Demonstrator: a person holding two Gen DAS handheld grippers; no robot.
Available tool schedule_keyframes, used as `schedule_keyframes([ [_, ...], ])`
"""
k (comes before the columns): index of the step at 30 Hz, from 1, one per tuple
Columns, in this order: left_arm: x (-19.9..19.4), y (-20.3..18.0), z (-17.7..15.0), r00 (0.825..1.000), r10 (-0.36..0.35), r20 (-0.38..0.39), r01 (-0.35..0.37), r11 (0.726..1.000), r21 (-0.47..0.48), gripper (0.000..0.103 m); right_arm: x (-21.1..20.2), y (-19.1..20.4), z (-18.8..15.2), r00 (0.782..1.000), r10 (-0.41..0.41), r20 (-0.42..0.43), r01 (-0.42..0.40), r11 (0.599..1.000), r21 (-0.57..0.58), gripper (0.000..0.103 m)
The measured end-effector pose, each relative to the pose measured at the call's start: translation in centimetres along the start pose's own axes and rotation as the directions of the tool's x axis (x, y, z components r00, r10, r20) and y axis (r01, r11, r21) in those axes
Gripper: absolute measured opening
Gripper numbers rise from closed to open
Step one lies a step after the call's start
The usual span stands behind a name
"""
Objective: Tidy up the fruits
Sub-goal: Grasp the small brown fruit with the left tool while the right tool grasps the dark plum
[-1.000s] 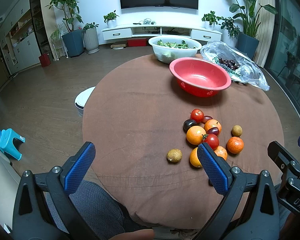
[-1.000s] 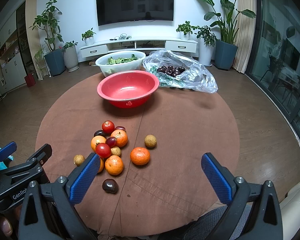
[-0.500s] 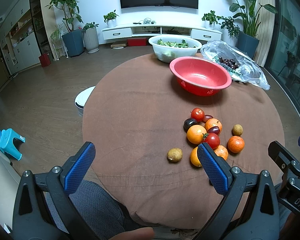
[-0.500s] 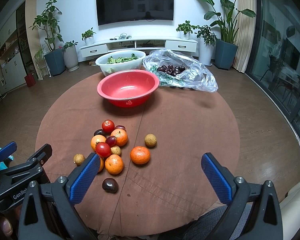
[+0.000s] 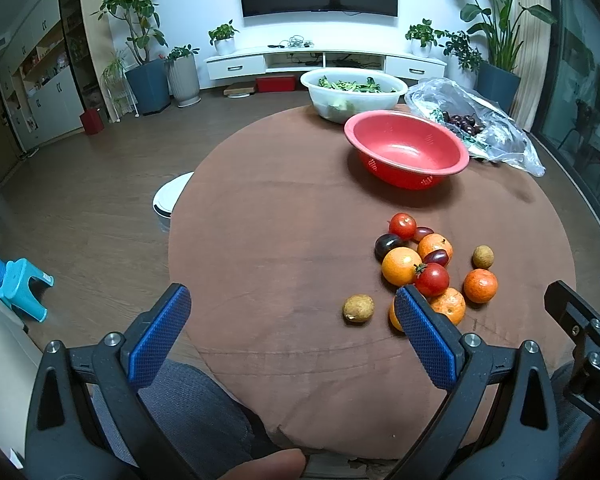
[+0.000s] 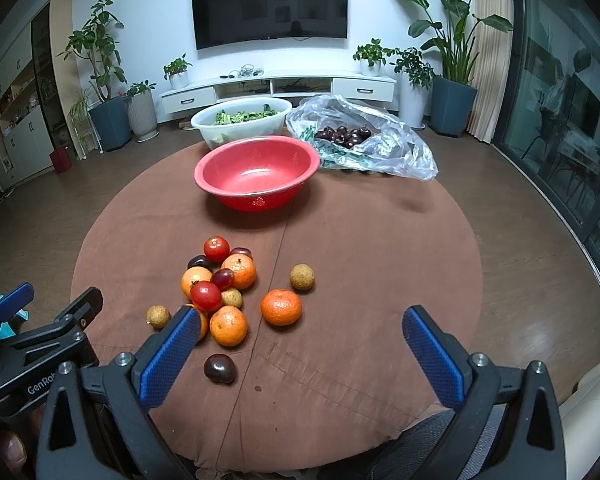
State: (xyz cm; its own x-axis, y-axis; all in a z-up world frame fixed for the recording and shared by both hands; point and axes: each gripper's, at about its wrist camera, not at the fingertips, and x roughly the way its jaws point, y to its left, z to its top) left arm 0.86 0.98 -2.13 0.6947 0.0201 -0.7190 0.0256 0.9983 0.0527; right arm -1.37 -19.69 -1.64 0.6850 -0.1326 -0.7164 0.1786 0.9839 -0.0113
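Brown-clothed round desk (image 6: 380, 264) carries clustered tangerines (image 6: 281, 307) and tomatoes (image 6: 216, 248) near an empty red bowl (image 6: 257, 172); left tool (image 5: 292, 336) and right tool (image 6: 302, 346) hover wide, holding nothing.

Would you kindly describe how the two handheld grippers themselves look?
Both the left gripper and the right gripper are black, triangular-framed clamps with silver screws. Their fingers carry blue, dimple-textured pads. White lettering, partly legible as "GenRob", marks the left gripper's side. No cables show.

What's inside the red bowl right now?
Nothing visible: the red bowl shows bare floor and far wall in both views. Its near inner wall is hidden behind the rim. All loose fruit sits on the table.
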Motion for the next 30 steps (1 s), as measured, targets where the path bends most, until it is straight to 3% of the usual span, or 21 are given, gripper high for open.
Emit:
schedule_keyframes([
  [8,0.0,0.2,0.3,0.999,-0.032,0.004,0.032,0.999,-0.006,0.103,0.2,0.0,0.0,1.000,0.001,0.000,-0.001,1.000,0.000,0.103],
  [12,-0.3,0.5,0.4,0.995,-0.093,0.027,0.093,0.996,0.004,0.103,0.4,0.2,-0.3,1.000,0.006,0.001,-0.006,1.000,0.001,0.103],
  [16,-0.2,0.5,0.4,0.971,-0.238,0.032,0.235,0.969,0.076,0.103,0.1,0.5,-1.1,0.997,0.074,0.026,-0.074,0.997,0.009,0.103],
  [18,0.0,0.5,-0.1,0.974,-0.224,0.029,0.220,0.969,0.116,0.103,-0.3,0.6,-1.9,0.991,0.125,0.048,-0.125,0.992,0.005,0.103],
  [21,1.4,0.7,-1.2,0.976,-0.208,-0.060,0.216,0.958,0.191,0.103,-0.8,0.7,-2.9,0.979,0.195,0.053,-0.195,0.981,-0.003,0.102],
  [24,2.3,1.9,-1.6,0.971,-0.224,-0.086,0.237,0.953,0.191,0.103,-0.5,1.2,-4.2,0.968,0.250,0.015,-0.250,0.968,-0.014,0.102],
  [26,3.4,2.3,-1.5,0.972,-0.199,-0.123,0.220,0.955,0.198,0.103,0.1,1.9,-4.9,0.963,0.269,-0.020,-0.269,0.963,-0.029,0.100],
  [30,5.1,2.2,-0.3,0.937,-0.295,-0.188,0.334,0.916,0.222,0.103,0.7,3.2,-5.9,0.952,0.298,-0.067,-0.302,0.952,-0.044,0.095],
])
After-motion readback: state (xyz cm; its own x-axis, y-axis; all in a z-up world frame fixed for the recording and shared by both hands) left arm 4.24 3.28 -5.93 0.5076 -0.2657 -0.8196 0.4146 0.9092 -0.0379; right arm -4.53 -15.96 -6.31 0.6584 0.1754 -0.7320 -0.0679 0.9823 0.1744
